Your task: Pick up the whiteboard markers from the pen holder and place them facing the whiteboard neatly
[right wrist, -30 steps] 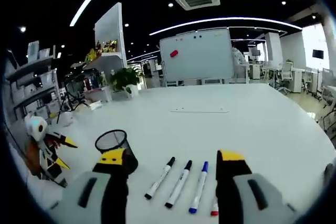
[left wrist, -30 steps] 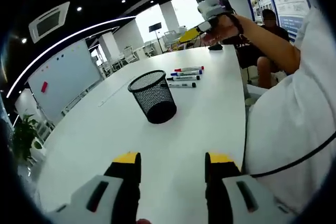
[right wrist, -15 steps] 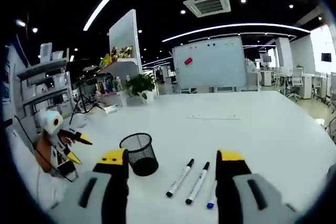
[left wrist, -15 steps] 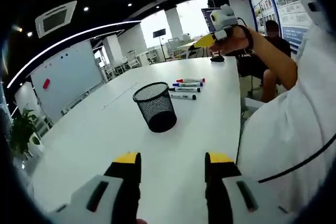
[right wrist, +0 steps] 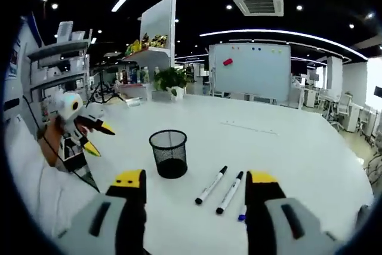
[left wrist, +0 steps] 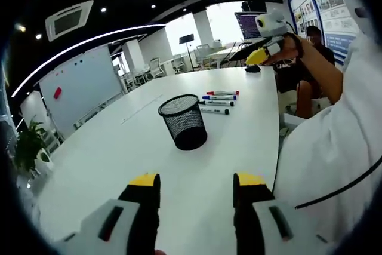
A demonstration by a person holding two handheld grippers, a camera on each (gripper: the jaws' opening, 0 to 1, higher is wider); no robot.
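The black mesh pen holder (left wrist: 184, 122) stands upright on the white table (left wrist: 119, 153). Just beyond it lie several markers in a row: a red one (left wrist: 222, 92), a blue one (left wrist: 218, 97) and two black ones (left wrist: 213, 110). My left gripper (left wrist: 197, 183) is open over the table's near part, well short of the holder. In the right gripper view the holder (right wrist: 168, 153) is left of two black markers (right wrist: 211, 184) and a blue marker (right wrist: 241, 214) half hidden by a jaw. My right gripper (right wrist: 196, 183) is open and holds nothing. The whiteboard (right wrist: 256, 71) stands past the table's far end.
A person's hand holds the right gripper (left wrist: 265, 34) high beyond the markers, and their white clothing (left wrist: 334, 165) lines the table's right edge. The left gripper (right wrist: 77, 126) shows at the left. A potted plant (right wrist: 173, 79) and shelves (right wrist: 59, 76) stand beyond the table.
Both cameras have shifted. The right gripper has drawn back from the markers, so the holder now sits nearer the view's middle. Holder and markers lie where they were.
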